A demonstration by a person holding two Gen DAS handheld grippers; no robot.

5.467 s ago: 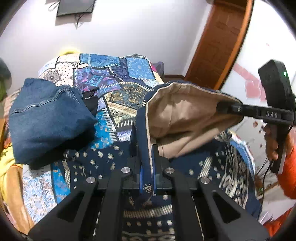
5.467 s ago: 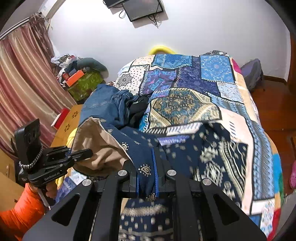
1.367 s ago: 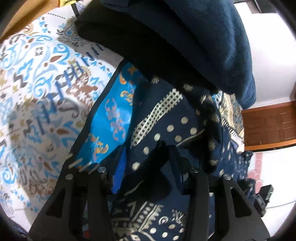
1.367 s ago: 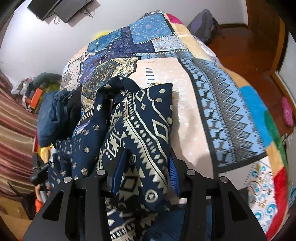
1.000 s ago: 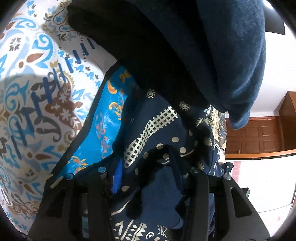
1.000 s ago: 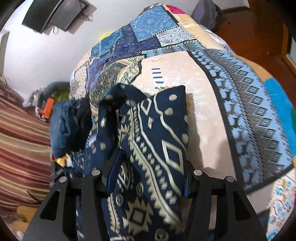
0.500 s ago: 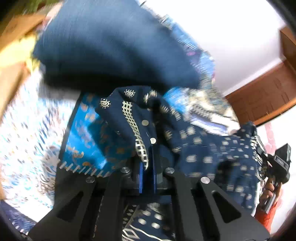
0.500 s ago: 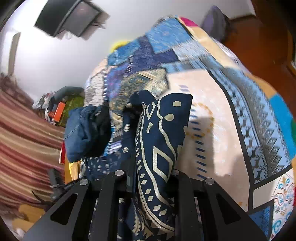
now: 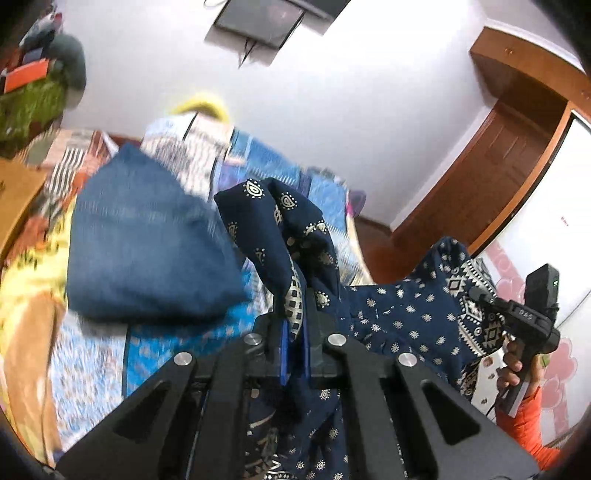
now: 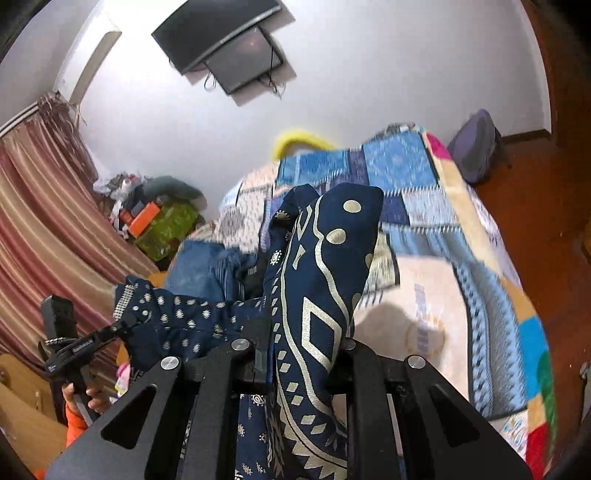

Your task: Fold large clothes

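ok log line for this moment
left gripper: shut on navy printed cloth garment | right gripper: shut on same garment | garment: lifted above patchwork bedspread

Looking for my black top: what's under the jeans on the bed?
The jeans lie on the patterned bedspread; dark cloth shows beside them. Anything beneath is covered.

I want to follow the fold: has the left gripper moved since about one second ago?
Yes. The left gripper, shut on the navy printed garment, has tilted upward: the wall-mounted screen now shows, where bedspread filled the view.
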